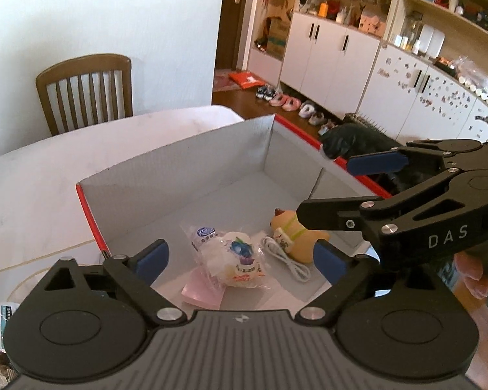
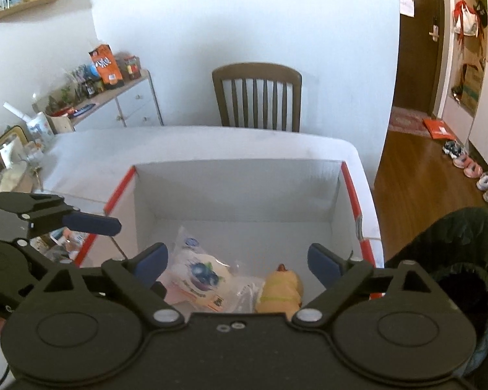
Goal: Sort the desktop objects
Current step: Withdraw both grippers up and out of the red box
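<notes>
Hovering above an open box [image 1: 179, 169] with red edges and a pale grey inside, both grippers hold nothing. The left gripper [image 1: 240, 258] has its jaws spread wide, its blue pads [image 1: 153, 256] standing either side of the things on the box floor without touching them. The right gripper [image 2: 236, 260] is just as wide, with nothing between its pads [image 2: 322, 261]. In the left wrist view the right gripper [image 1: 348, 188] reaches in from the right, over the near right part of the box; in the right wrist view the left gripper [image 2: 114, 227] shows at the left, over the box's left wall.

All the sorted things lie together at the near end of the box. A clear packet with a blueberry picture [image 1: 234, 260] sits in the middle, partly on top of a pink pad of notes [image 1: 201, 295]. Just right of the packet lies a coiled white cable [image 1: 286, 256], and touching that a yellow toy duck [image 1: 296, 234], tipped on its side. The far half of the box is bare.

The box stands on a white counter [image 1: 48, 195], near its right edge. A brown wooden chair [image 2: 257, 97] stands at the far side against the white wall. A dark padded sleeve [image 2: 455, 260] shows at the right of the right wrist view.
</notes>
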Tool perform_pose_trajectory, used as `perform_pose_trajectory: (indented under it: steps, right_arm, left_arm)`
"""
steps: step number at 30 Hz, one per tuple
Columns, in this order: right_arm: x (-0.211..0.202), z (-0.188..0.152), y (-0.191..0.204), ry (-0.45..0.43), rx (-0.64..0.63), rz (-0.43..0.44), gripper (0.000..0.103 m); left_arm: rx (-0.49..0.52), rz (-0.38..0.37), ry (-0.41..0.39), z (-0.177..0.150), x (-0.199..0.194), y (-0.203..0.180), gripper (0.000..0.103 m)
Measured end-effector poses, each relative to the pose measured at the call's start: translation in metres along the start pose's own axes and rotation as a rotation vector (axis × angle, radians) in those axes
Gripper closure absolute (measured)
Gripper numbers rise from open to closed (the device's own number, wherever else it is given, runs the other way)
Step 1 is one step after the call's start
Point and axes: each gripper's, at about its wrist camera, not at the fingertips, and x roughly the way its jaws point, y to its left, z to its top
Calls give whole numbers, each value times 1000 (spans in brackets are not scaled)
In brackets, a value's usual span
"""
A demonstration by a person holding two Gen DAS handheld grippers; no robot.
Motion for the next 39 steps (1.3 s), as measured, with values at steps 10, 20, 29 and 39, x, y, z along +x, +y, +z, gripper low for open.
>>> perform_pose_trajectory:
  steps: [10, 20, 29, 39]
  right_arm:
    - [-23, 8, 22, -71, 27, 18, 7]
    - [-33, 9, 58, -98, 39, 12, 7]
    - [-35, 6, 102, -106, 31, -2, 7]
    - [-32, -2, 152, -101, 39, -9, 7]
  left_arm:
    - [9, -14, -62, -6, -33, 8, 4]
    - [-36, -8, -119, -25, -79, 42, 4]
    - [-56, 15, -136, -53, -117, 81, 4]
    - [-77, 29, -99, -97, -150, 131, 4]
